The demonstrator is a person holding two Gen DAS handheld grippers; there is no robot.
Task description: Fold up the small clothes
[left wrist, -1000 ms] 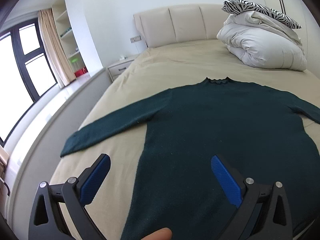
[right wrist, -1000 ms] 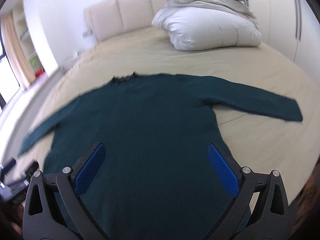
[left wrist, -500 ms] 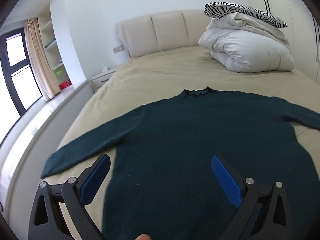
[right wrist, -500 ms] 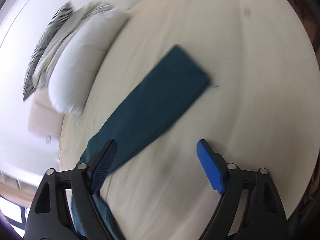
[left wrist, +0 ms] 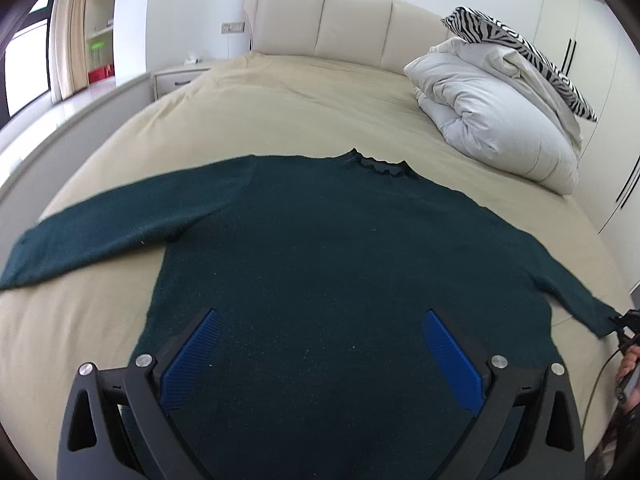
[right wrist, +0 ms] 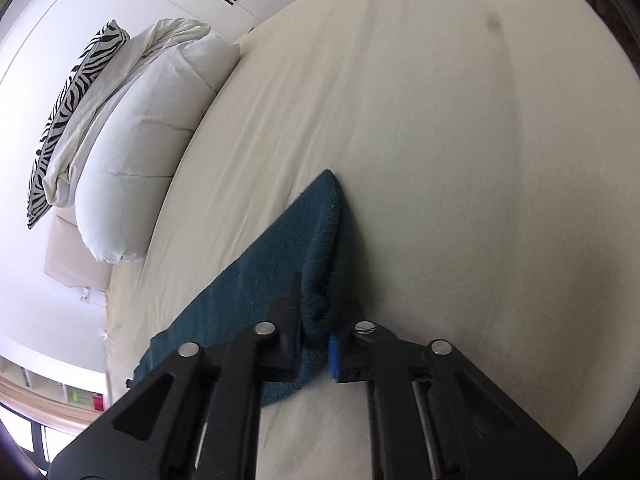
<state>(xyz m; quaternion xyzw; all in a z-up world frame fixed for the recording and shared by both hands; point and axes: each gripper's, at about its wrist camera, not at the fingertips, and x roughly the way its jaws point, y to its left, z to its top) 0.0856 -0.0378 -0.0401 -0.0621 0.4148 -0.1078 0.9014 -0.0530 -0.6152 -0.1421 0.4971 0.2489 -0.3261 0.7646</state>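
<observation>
A dark green long-sleeved sweater [left wrist: 340, 240] lies flat on the beige bed [left wrist: 280, 112], collar toward the headboard and both sleeves spread out. My left gripper [left wrist: 320, 314] hovers open over the sweater's lower body, with nothing between its blue pads [left wrist: 192, 352]. My right gripper [right wrist: 320, 300] sits at the end of the right sleeve [right wrist: 260, 280]. Its jaws are closing, and the cuff fabric is bunched and pinched between them. In the left wrist view that right gripper [left wrist: 622, 320] shows small at the sleeve end on the far right.
A folded white duvet [left wrist: 492, 128] with a zebra-print pillow [left wrist: 520, 48] on top lies at the bed's far right. Behind stand the padded headboard [left wrist: 352, 16] and a nightstand [left wrist: 176, 80]. A person's hand [left wrist: 628, 364] shows at the right edge.
My right gripper swung from over the sweater's body to the right sleeve end, rolled, and closed on the cuff. My left gripper shifted sideways and stays open.
</observation>
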